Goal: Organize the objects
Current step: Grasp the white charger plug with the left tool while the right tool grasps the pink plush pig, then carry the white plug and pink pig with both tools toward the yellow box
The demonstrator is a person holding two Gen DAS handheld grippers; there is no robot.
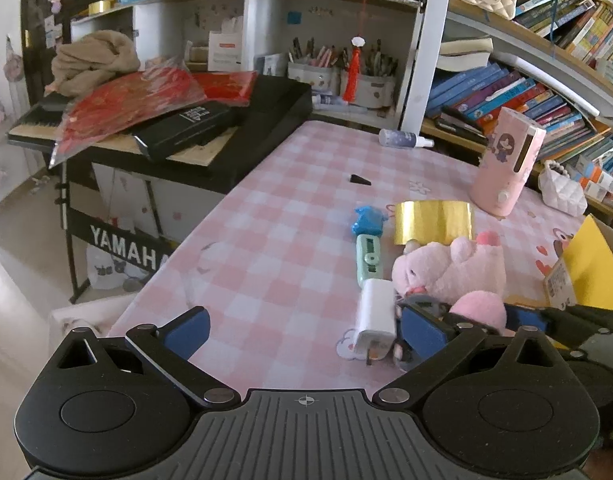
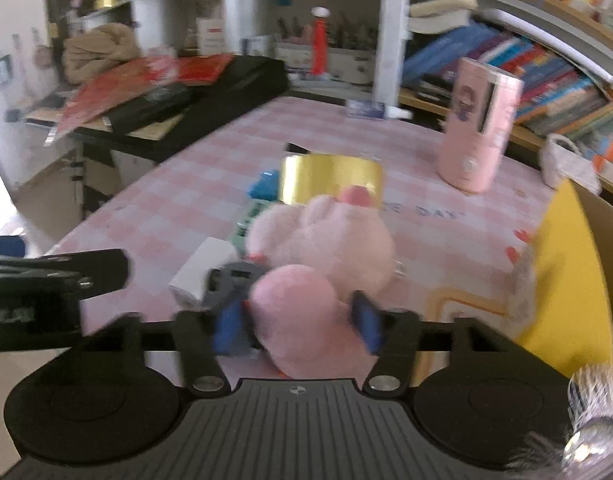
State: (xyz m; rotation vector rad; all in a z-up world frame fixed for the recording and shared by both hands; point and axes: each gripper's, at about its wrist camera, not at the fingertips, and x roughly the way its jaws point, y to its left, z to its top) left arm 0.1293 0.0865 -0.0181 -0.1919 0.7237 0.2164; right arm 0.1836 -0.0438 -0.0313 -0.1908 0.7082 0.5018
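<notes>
A pink plush toy point(image 2: 318, 240) lies on the pink checked tablecloth point(image 1: 274, 240). My right gripper point(image 2: 298, 324) is shut on its round pink end, a blue pad pressing each side. A small grey piece point(image 2: 234, 278) sits by the left pad. Next to the toy are a white charger point(image 1: 376, 314), a green device point(image 1: 368, 258), a blue item point(image 1: 368, 218) and a gold tape roll point(image 1: 434, 222). My left gripper point(image 1: 302, 332) hovers open over the cloth just left of the charger, holding nothing.
A tall pink cylinder point(image 1: 506, 160) stands at the back right. A yellow box point(image 1: 594, 268) is at the right edge, and a small black wedge point(image 1: 360, 179) and a bottle point(image 1: 402, 138) lie farther back. A keyboard piled with things point(image 1: 178, 128) borders the table's left; bookshelves point(image 1: 526, 96) lie behind.
</notes>
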